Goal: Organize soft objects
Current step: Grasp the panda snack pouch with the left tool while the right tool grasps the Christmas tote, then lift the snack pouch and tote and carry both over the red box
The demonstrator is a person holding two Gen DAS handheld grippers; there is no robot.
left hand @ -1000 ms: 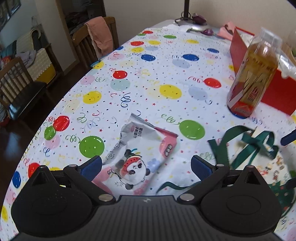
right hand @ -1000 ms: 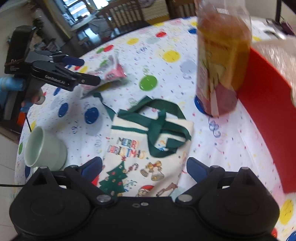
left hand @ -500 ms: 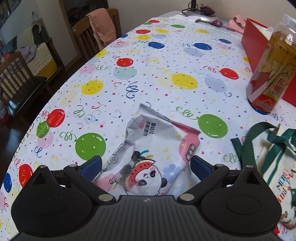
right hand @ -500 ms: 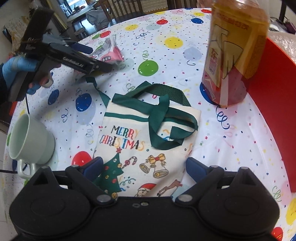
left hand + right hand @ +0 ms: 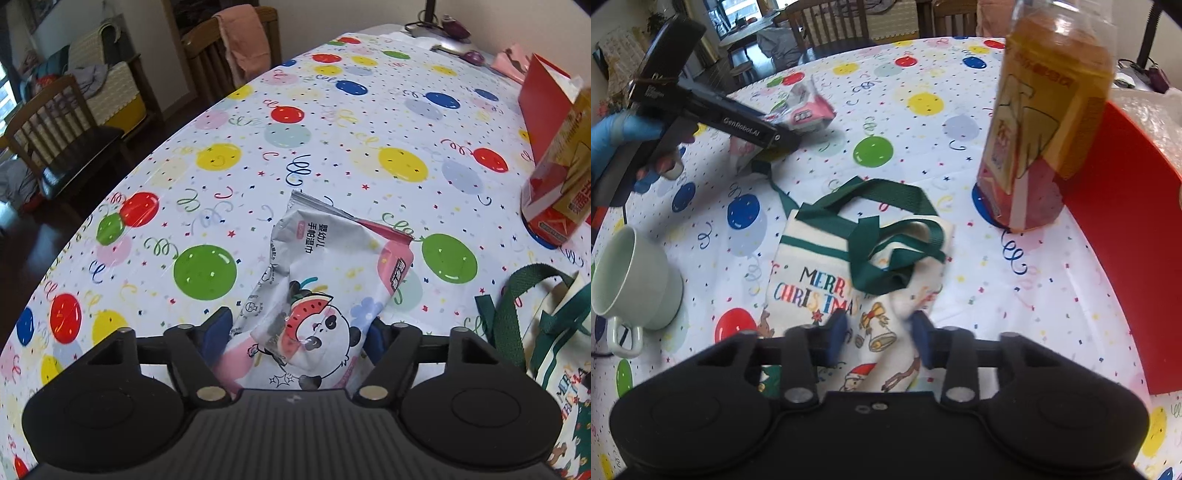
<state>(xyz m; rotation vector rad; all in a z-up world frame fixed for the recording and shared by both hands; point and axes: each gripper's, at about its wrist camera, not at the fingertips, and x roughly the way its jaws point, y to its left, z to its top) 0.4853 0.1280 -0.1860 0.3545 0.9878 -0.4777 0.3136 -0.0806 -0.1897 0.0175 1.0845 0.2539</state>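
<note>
A soft wet-wipes pack (image 5: 317, 288) with a panda print lies on the balloon tablecloth. My left gripper (image 5: 297, 341) is shut on its near end, blue pads pressing both sides. The pack also shows in the right wrist view (image 5: 805, 110), with the left gripper (image 5: 775, 138) on it. A cloth "Merry Christmas" tote bag (image 5: 864, 280) with green handles lies flat in front of my right gripper (image 5: 879, 341), which is shut on the bag's near fabric and bunches it up. The bag's edge shows in the left wrist view (image 5: 554, 332).
A tall tea bottle (image 5: 1045, 122) stands just right of the bag, against a red box (image 5: 1123, 229). A pale green mug (image 5: 631, 280) stands at the left. Wooden chairs (image 5: 55, 122) line the table's far left edge.
Both grippers closed from wide open: the left one moved forward onto the wipes pack and gripped it, the right one moved onto the tote bag and pinched its fabric.
</note>
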